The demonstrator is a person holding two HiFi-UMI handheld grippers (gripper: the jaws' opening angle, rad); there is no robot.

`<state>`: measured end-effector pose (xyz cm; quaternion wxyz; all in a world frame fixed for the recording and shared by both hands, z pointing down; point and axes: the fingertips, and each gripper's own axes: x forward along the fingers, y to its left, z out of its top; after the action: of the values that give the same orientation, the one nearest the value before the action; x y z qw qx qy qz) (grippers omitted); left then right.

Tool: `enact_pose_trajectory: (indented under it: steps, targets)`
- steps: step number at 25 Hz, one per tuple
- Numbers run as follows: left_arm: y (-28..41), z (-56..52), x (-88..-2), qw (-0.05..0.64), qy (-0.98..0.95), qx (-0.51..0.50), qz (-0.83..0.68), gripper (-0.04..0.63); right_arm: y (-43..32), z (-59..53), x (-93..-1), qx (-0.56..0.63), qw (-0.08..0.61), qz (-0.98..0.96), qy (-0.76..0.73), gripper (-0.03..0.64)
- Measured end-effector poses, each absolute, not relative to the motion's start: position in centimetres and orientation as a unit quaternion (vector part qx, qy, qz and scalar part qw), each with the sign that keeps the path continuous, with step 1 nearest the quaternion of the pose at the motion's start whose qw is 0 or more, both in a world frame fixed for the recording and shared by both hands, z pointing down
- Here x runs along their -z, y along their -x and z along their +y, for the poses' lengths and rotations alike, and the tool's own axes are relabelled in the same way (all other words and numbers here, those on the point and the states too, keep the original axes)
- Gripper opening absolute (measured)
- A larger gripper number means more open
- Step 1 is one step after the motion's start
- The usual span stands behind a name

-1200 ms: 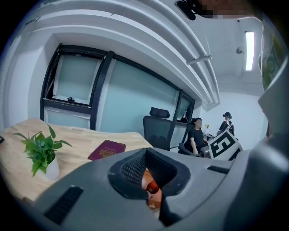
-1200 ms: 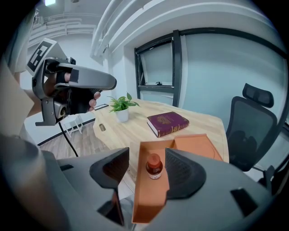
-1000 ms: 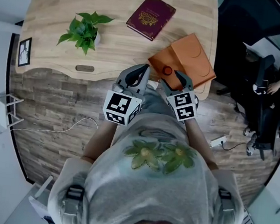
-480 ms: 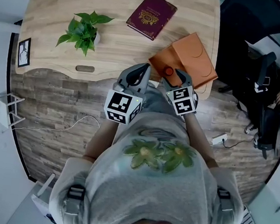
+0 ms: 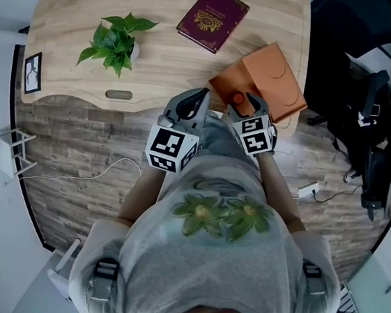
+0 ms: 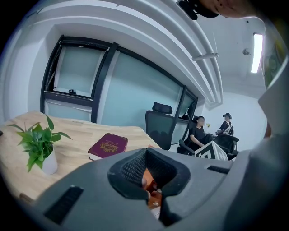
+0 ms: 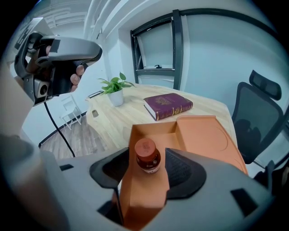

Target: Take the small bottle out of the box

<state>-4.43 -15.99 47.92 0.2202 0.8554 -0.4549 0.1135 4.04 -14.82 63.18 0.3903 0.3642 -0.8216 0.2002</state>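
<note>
The box [image 7: 145, 191] wall hides my bottle [image 7: 147, 155] below its shoulder. From above, my right tool [image 5: 241, 102] covers the box's near end. Past my left tool [image 6: 151, 179] only an orange sliver shows. The book's [image 5: 212, 19] cover print is too small to read.

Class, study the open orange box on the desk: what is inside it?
A small bottle with a reddish cap stands inside the orange box, between the open jaws of the right claw. The box's front wall covers its lower body and the floor beneath.
</note>
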Motion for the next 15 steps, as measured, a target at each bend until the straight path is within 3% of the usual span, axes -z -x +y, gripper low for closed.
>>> enact_pose_trajectory:
  steps: [15]
  targets:
    - [4.9, -16.7, -48.2, 0.224, -0.855, -0.123, -0.451, 0.003, -3.9, -15.5, -65.1, -0.203, 0.412, -0.808, -0.369, 0.224]
